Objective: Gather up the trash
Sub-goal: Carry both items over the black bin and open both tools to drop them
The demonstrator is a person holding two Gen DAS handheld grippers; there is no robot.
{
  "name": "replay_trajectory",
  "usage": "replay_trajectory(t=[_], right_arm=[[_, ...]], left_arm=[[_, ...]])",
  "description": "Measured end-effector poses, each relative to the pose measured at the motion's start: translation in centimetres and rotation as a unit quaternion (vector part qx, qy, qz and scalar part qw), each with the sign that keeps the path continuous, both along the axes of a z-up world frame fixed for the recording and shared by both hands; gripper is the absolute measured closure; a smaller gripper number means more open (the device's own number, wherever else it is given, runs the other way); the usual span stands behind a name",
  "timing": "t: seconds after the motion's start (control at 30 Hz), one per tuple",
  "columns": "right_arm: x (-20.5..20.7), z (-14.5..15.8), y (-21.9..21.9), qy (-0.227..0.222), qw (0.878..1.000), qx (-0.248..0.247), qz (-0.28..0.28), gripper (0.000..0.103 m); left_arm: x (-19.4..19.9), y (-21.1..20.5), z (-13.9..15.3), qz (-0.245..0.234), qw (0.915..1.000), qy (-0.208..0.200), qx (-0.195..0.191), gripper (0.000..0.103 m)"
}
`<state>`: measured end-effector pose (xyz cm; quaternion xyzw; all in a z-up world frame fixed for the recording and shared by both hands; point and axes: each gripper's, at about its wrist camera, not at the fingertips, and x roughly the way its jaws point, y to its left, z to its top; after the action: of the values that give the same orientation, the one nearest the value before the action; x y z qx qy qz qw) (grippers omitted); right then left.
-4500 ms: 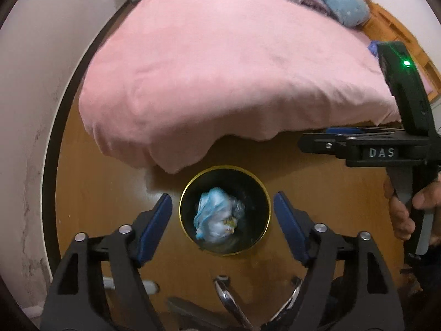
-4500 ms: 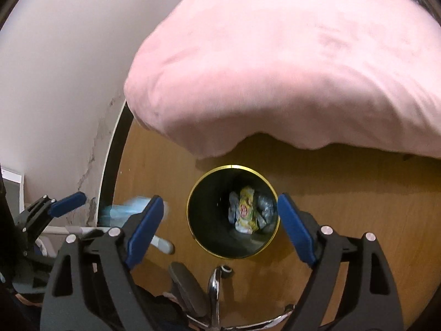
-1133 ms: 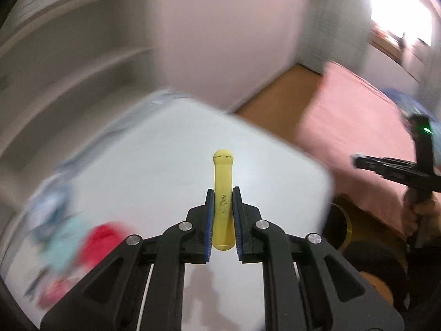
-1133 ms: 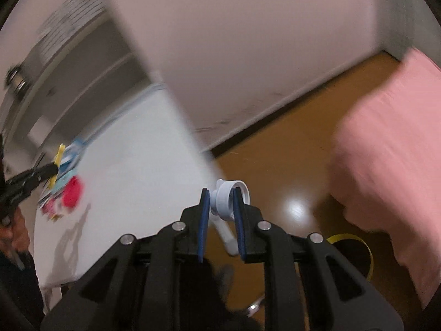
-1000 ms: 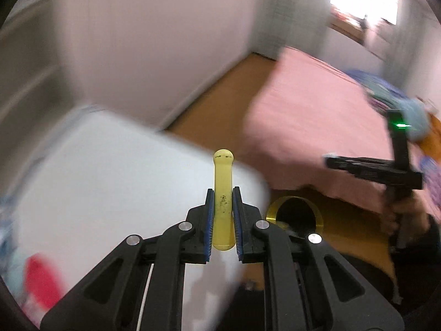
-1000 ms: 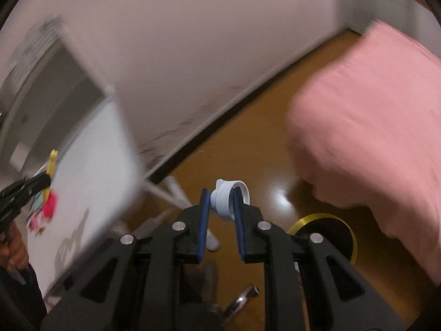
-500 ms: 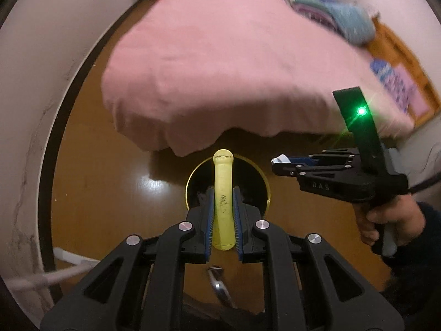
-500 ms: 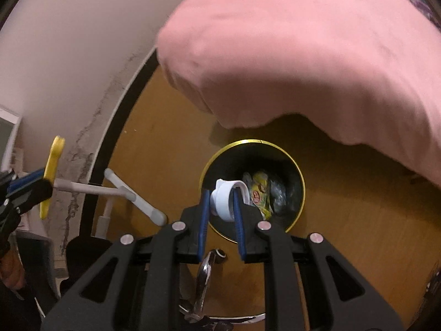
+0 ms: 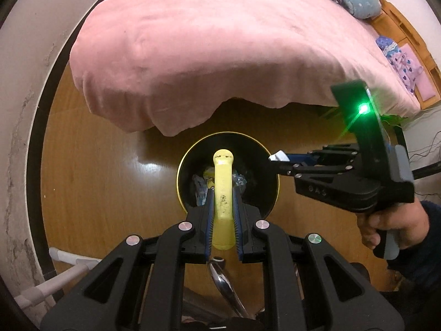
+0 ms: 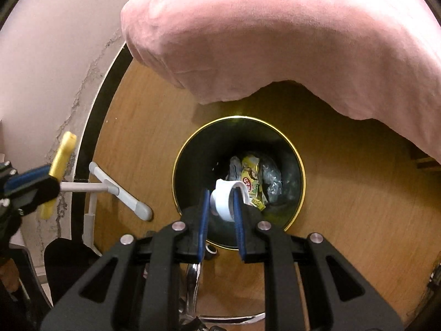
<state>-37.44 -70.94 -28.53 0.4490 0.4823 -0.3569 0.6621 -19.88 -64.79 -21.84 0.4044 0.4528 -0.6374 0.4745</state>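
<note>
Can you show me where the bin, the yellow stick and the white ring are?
bin (image 10: 301, 182), right wrist view, gold rim.
yellow stick (image 9: 223, 182), left wrist view, middle of shaft.
white ring (image 10: 222, 202), right wrist view, outer wall.

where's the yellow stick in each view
Left wrist: yellow stick at centre, clamped in the left gripper, over the bin.
Right wrist: yellow stick at the left edge, in the left gripper, by the wall.
Shared landmark: the gold-rimmed bin under the pink blanket.

Pink-blanketed bed (image 9: 220, 49) over wooden floor (image 9: 96, 171)
</note>
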Motion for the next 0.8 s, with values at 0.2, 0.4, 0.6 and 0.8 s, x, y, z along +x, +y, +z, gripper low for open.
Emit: replay_trajectory(t=[0.2,0.4,0.6,0.8], right_arm=[[-0.7,0.9,-0.4,-0.017,1.000,-0.011,-0.010,0.036],[-2.1,3.0,-0.9,-0.027,0.998,-0.030,-0.041,0.036],[-3.9,6.9,-1.3,-0.052,0.994,-0.061,-0.072,0.033],[-3.6,11.5,-1.0,-0.077,0.990,-0.094,-0.073,0.030]], left_arm=[[-0.5,-0.2,-0.6,0.000,1.0000,0.003,0.009,0.091],[-1.5,-0.4,-0.3,-0.012,0.9999,0.007,0.004,0.091],[-2.3,-0.6,1.4,-0.021,0.9996,0.014,-0.012,0.081],[-1.5,0.7,4.7,-0.001,0.9983,0.008,-0.057,0.028]])
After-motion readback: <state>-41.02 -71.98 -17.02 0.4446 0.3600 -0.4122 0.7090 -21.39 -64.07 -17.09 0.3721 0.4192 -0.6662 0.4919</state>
